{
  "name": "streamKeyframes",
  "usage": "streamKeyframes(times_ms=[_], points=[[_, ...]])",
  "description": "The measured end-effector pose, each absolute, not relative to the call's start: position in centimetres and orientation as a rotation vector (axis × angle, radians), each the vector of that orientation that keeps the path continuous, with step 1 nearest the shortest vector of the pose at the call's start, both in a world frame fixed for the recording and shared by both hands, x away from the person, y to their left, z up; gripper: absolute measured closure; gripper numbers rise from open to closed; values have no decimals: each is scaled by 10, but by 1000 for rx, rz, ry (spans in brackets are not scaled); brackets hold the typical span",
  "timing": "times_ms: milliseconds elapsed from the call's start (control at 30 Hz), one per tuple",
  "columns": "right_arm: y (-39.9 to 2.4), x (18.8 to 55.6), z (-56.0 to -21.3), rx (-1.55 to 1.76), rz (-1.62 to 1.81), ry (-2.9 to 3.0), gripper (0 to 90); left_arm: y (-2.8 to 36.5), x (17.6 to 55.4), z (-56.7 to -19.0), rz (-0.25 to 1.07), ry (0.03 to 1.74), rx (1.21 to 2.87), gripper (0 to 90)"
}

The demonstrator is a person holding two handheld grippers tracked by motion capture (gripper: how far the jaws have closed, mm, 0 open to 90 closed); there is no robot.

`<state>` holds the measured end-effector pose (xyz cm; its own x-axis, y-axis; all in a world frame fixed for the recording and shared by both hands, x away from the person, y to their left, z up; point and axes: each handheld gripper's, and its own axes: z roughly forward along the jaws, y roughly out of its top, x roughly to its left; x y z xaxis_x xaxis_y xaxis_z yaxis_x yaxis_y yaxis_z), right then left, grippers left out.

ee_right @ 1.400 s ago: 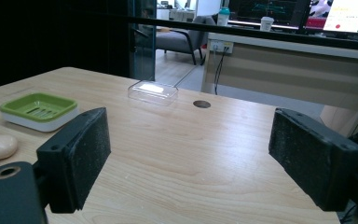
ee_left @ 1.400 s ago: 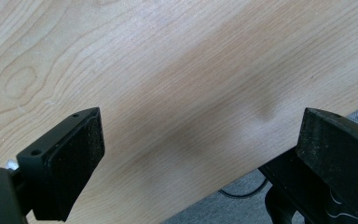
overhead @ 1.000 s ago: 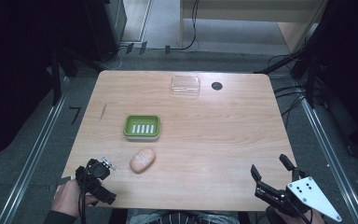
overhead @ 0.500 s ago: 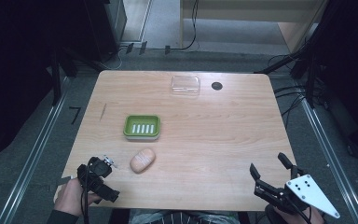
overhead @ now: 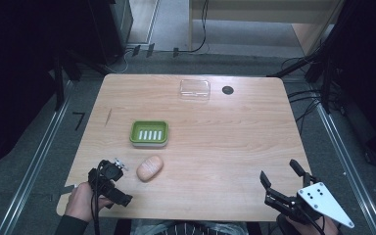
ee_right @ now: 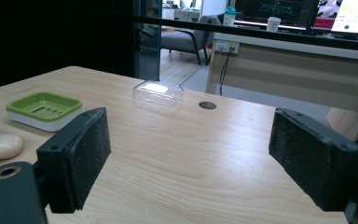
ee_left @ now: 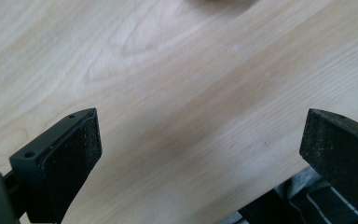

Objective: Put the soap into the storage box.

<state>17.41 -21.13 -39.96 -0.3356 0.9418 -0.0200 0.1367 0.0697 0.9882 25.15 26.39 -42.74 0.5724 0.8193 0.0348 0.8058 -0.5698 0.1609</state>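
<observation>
Almost nothing moved since earlier frame: right gripper (overhead: 280,175) shifted slightly, jaws wide, empty, at near desk (overhead: 215,147) edge. Left gripper (ee_left: 200,154) wide over bare wood. Beige soap (overhead: 150,168) beside green dish (overhead: 149,132).

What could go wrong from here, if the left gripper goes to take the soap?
1. The soap is rounded and smooth-looking, so the left gripper's open jaws might squeeze it out sideways.
2. The soap dish stands close behind; a push could knock it.
3. The left gripper sits near the table's edge, risking a bump.
</observation>
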Motion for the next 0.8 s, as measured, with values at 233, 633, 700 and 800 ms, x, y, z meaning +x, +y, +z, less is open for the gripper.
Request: streamKeyframes(times_ms=[233, 633, 700, 800], points=[[-211, 174, -400, 1100, 1341, 1593, 133, 260, 259, -425, 140, 1378, 2641, 0], [-210, 175, -400, 1102, 1341, 1596, 132, 247, 272, -423, 146, 1335, 2661, 0], [-211, 174, -400, 1102, 1340, 1592, 132, 245, 274, -423, 144, 1332, 2659, 0], [-211, 173, -400, 1103, 1342, 1593, 133, 241, 279, -422, 140, 1323, 2652, 0]])
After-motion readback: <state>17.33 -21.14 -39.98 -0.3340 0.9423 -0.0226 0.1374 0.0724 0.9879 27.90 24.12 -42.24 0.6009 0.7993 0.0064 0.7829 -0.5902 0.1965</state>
